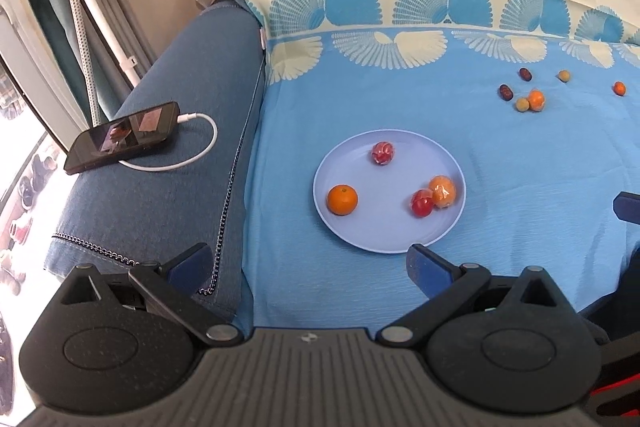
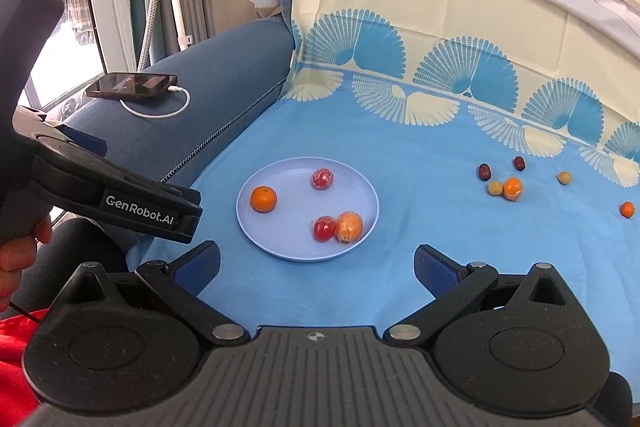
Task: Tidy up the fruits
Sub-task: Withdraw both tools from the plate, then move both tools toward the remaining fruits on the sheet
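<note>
Starting at the left, a dark phone (image 2: 132,85) with a white charging cable (image 2: 160,111) lies on the blue padded sofa arm (image 2: 224,83), well away from the fruit. The left tongs (image 1: 308,265) hang over the near edge of the blue patterned cloth (image 1: 400,99), spread wide with nothing between the blue pads. In the right wrist view the side of the left tongs shows white writing, "GenRobot.AI", and a hand (image 2: 16,255) grips the handle. Next comes the round pale blue plastic plate (image 2: 256,223), lying flat on the cloth. On it sit a bare round orange (image 2: 263,199), a small red fruit in clear wrap (image 2: 322,179), another red wrapped fruit (image 2: 323,228) and an orange fruit in clear wrap (image 2: 349,226); these last two touch. The right tongs (image 2: 318,267) are also wide open and empty, just near the plate. Far to the right, loose on the cloth, lie two dark red oval fruits (image 2: 484,171), two small tan round fruits (image 2: 495,188), a wrapped orange fruit (image 2: 513,188) and a tiny orange fruit (image 2: 627,209). All of them look light and small. I think the round ones will roll, and the clear wrap may be slippery, so squeeze gently across the middle. The red ones look soft and could squash. The dark ovals are best held across their short sides. I can read no labels on the fruit.
</note>
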Demonstrator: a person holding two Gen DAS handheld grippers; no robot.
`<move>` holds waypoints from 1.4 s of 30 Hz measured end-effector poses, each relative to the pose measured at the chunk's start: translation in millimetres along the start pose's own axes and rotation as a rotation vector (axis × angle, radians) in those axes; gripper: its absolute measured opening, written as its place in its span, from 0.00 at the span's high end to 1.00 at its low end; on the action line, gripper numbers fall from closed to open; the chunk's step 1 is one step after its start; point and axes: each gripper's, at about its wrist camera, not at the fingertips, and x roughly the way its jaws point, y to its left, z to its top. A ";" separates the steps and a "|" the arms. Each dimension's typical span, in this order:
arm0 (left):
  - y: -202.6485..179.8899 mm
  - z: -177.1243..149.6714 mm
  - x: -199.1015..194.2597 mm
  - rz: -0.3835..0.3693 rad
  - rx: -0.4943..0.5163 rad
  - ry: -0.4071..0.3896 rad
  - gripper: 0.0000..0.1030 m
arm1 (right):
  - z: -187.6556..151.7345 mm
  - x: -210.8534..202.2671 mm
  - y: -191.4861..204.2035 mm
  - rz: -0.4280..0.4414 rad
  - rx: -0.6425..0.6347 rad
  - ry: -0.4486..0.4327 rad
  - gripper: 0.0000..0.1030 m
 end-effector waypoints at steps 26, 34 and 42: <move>-6.5 2.1 9.9 -0.001 0.028 0.032 0.00 | -2.2 4.5 -8.3 0.004 0.044 0.021 0.01; -13.5 10.8 15.8 0.000 0.036 0.043 0.00 | -4.3 12.6 -19.2 0.007 0.086 0.030 0.01; -32.6 25.1 23.2 -0.019 0.072 0.056 0.00 | -4.9 22.8 -46.7 -0.041 0.173 0.033 0.01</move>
